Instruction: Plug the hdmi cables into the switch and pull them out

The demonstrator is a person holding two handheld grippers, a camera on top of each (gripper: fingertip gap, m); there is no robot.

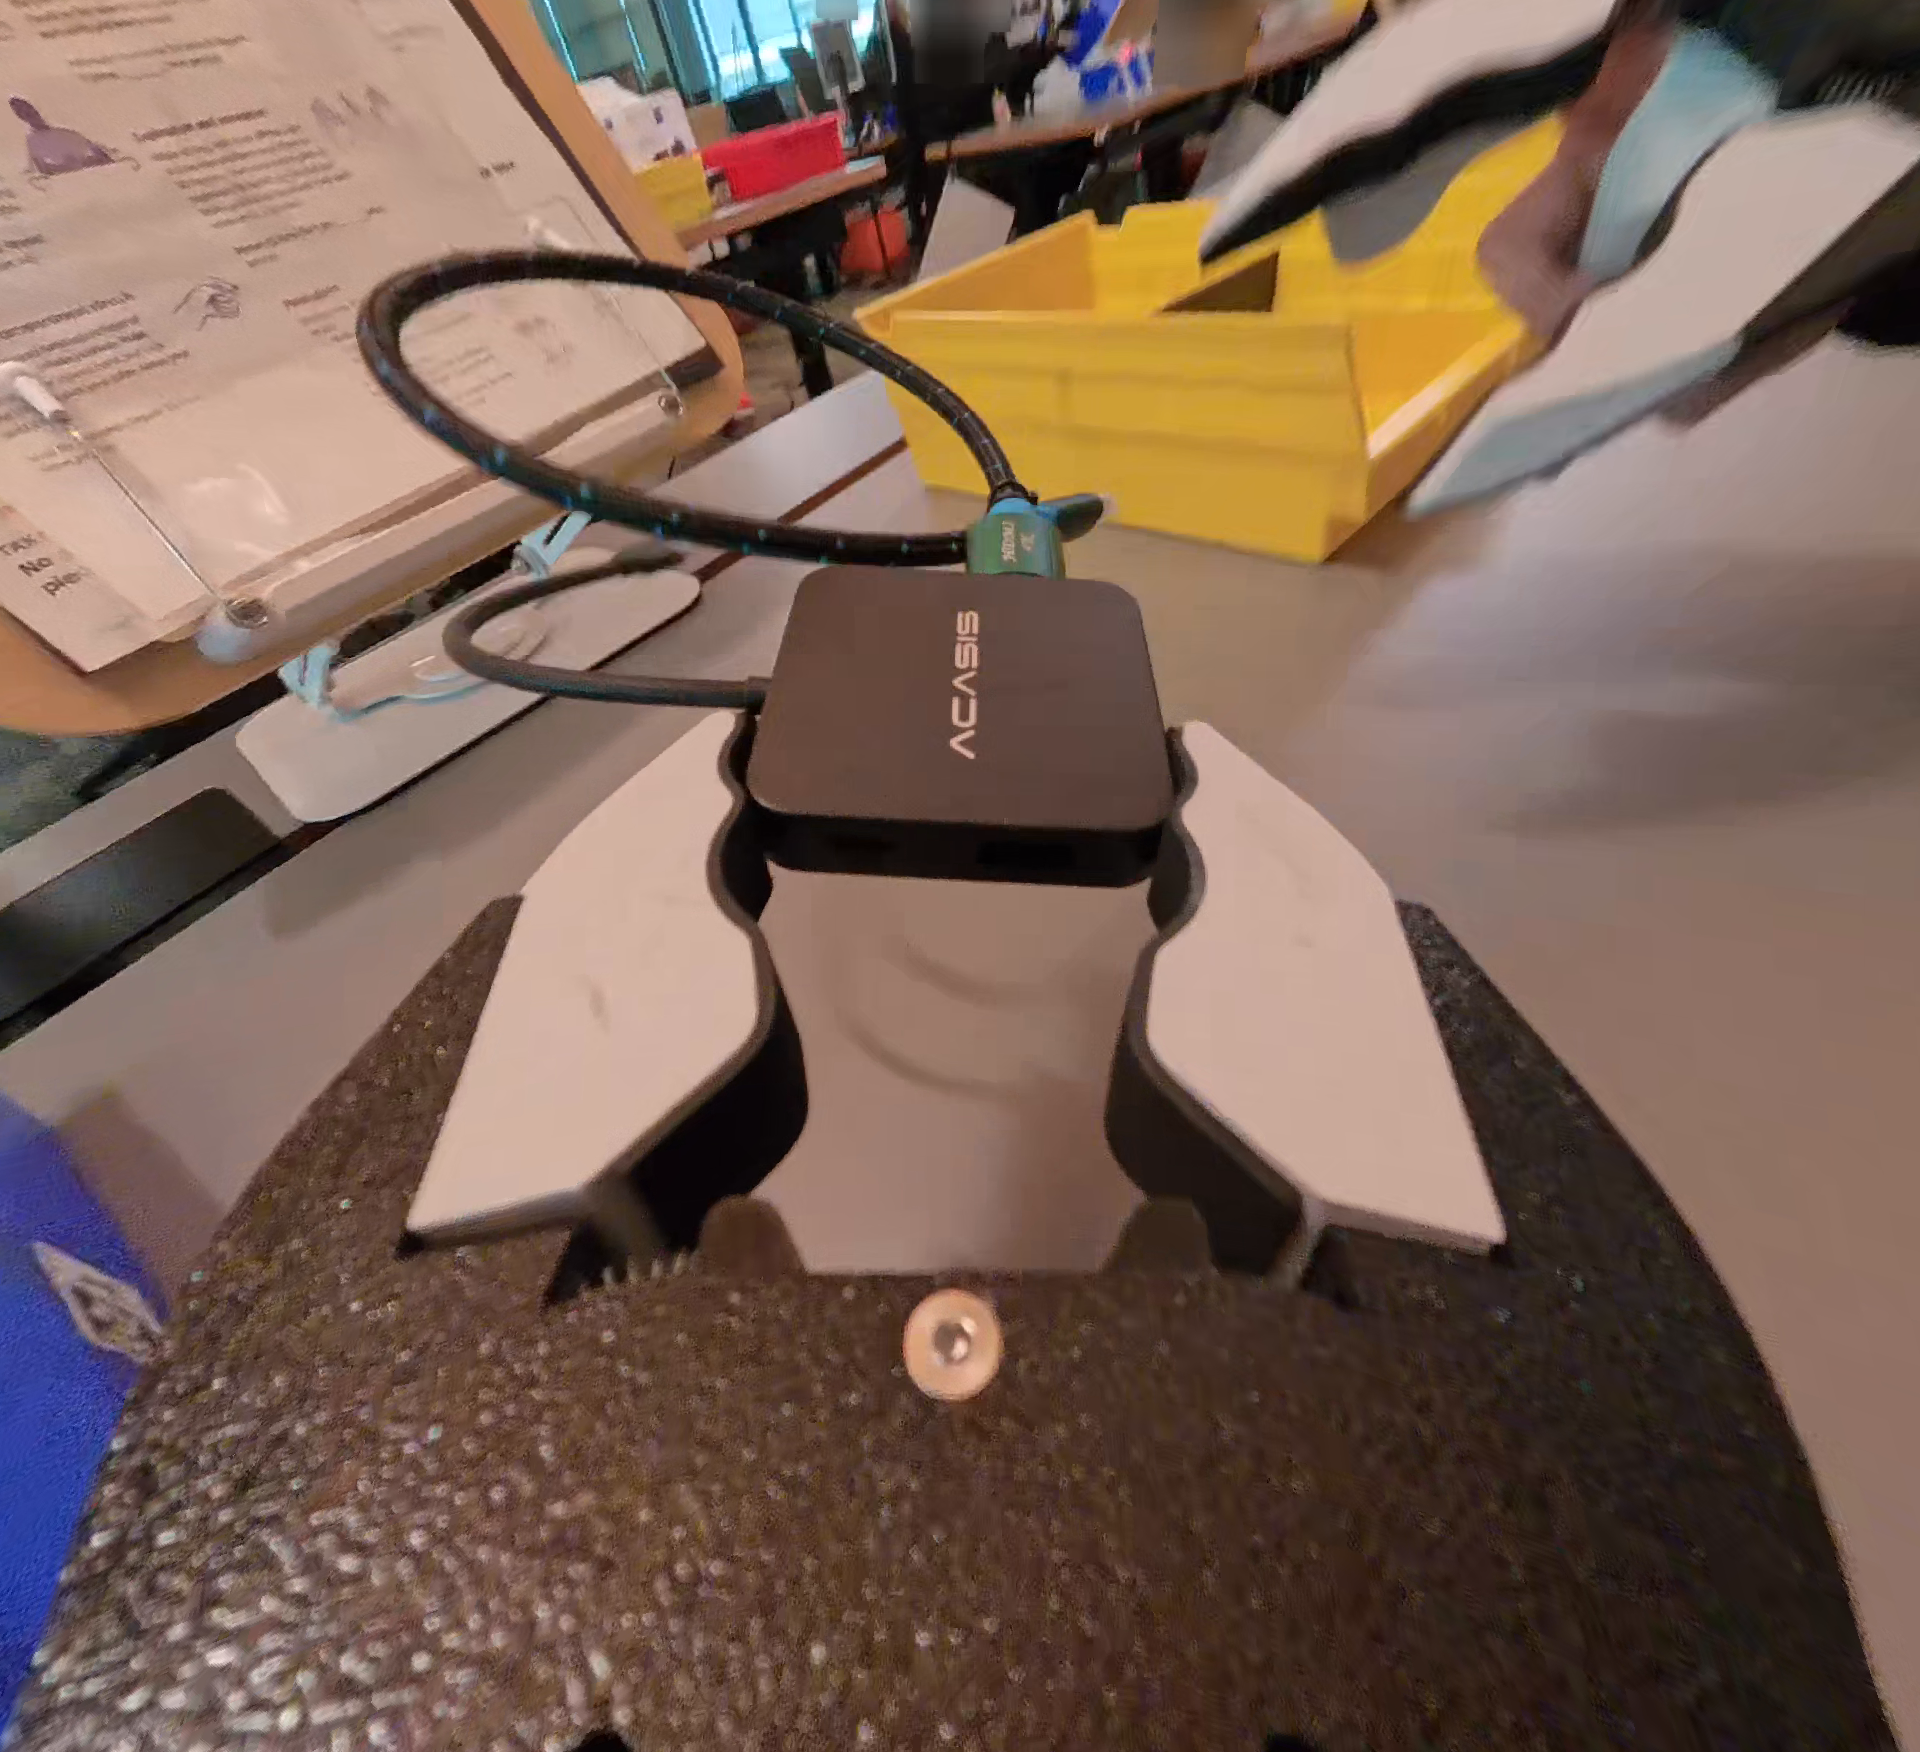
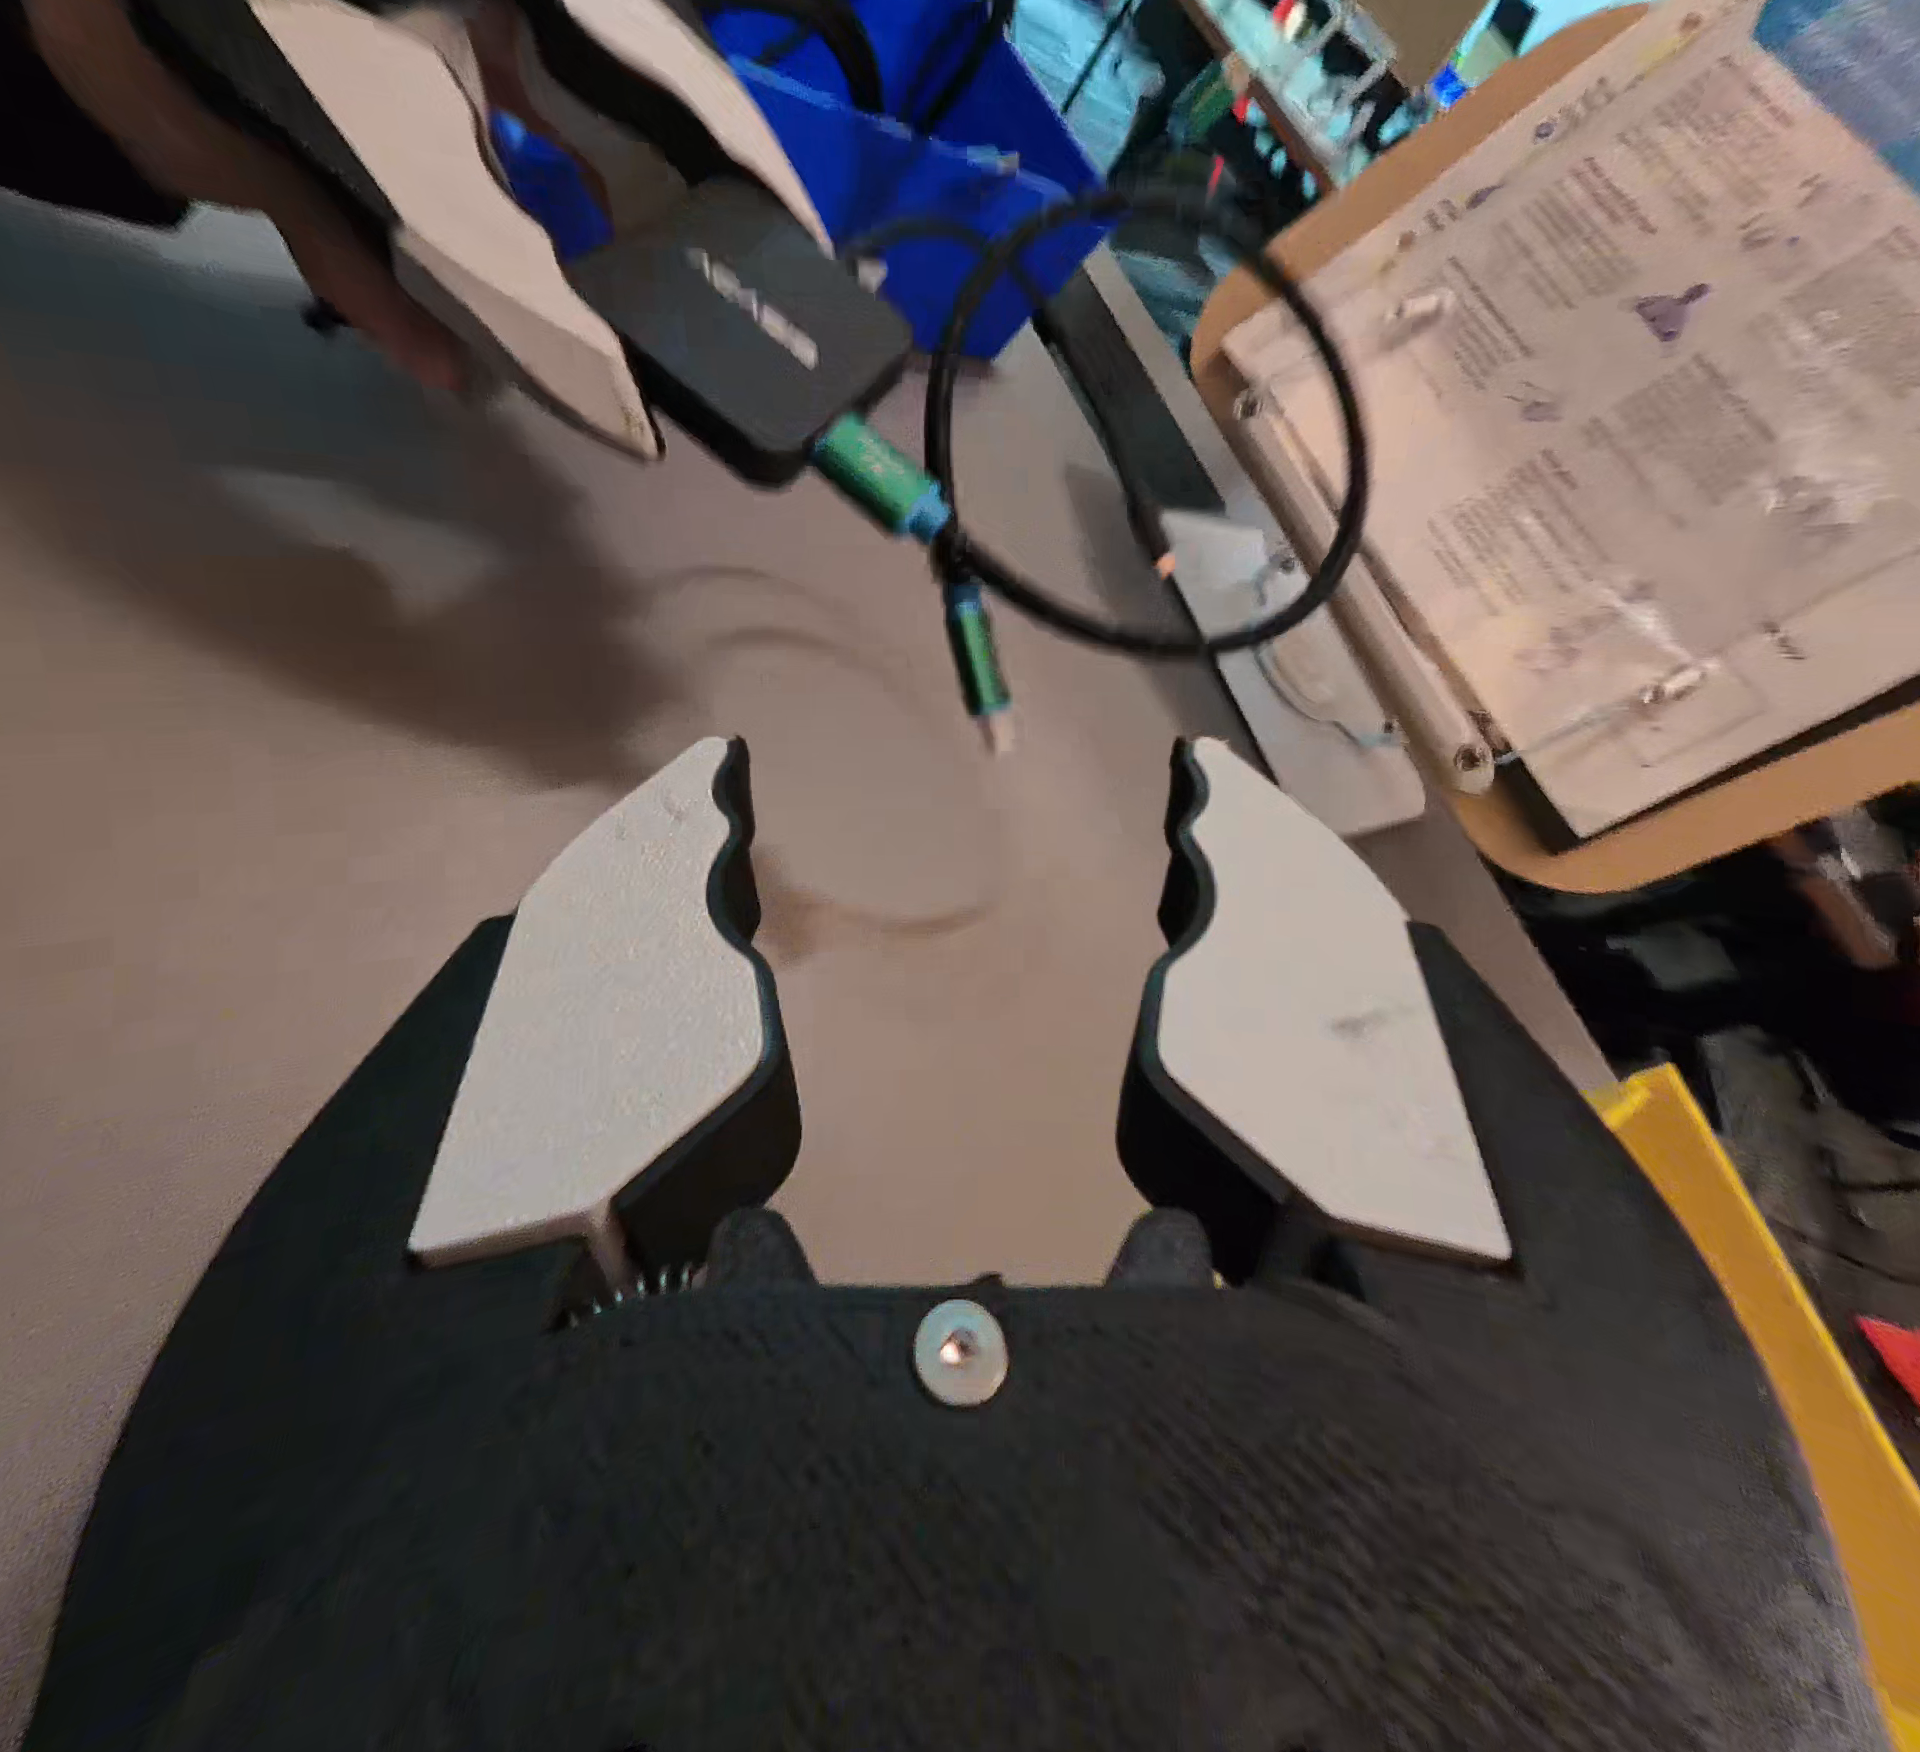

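the switch (image 1: pixel 961 715) is clamped in the left tongs (image 1: pixel 961 746) as an anchor; the right tongs (image 2: pixel 961 757) are spread empty before the loose plug (image 2: pixel 979 663).

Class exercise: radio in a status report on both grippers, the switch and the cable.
Left gripper shut on switch, held off the table. Right gripper open, empty. One green plug seated in switch; other plug dangling free. Nothing in the way.

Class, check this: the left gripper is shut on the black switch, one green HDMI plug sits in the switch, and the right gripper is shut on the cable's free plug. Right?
One error: the right gripper is open and empty, as the right wrist view shows. The free plug hangs ahead of it, unheld. The left gripper does hold the switch, with one plug inserted.
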